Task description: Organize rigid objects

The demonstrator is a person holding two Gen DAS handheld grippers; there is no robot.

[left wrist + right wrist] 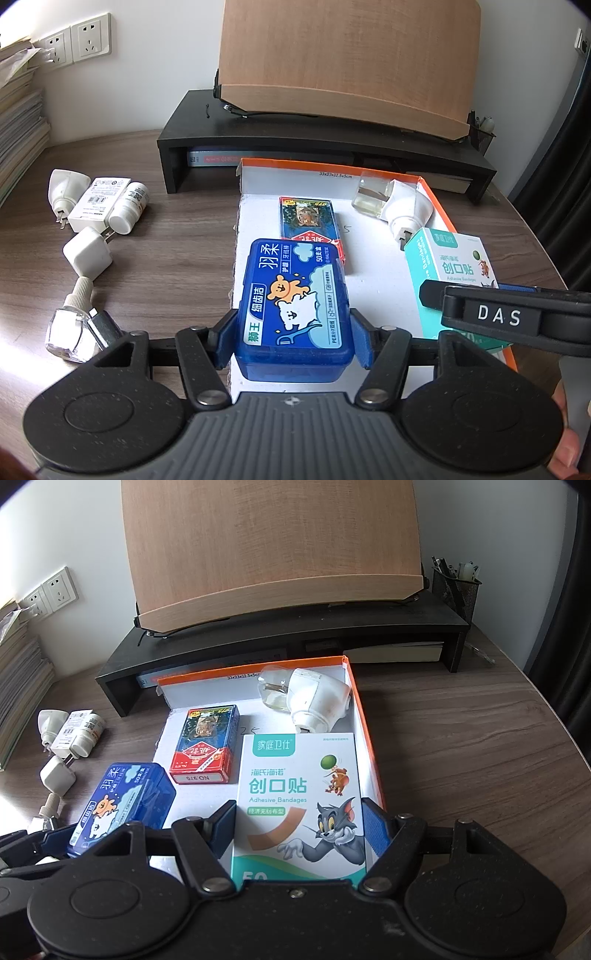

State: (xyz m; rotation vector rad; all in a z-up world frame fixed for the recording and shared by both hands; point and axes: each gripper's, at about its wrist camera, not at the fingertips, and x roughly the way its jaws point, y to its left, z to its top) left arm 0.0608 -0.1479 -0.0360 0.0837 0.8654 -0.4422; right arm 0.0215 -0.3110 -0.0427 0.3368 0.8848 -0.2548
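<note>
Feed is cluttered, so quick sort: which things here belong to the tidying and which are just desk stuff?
Job:
- blue floss box, in left gripper
- bandage box, between right gripper fingers
- orange-edged tray
- card pack
- plug-in vaporizer
- chargers and bottles left of tray

Lying about:
- black riser
- pen cup
- paper stack

Black riser (280, 635) holds wooden board (273, 550) (perhaps a bookstand).

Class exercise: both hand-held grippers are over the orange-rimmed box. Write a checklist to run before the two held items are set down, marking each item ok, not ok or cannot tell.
1. Left hand-held gripper clamps blue floss-pick box: ok.
2. Right hand-held gripper pads touch adhesive bandage box: ok.
3. Orange-rimmed box floor bare below floss-pick box: cannot tell.
4. Playing-card pack apart from bandage box: ok.
5. Plug-in vaporizer already inside box: ok.
6. All loose items boxed: not ok, white charger on desk.
</note>
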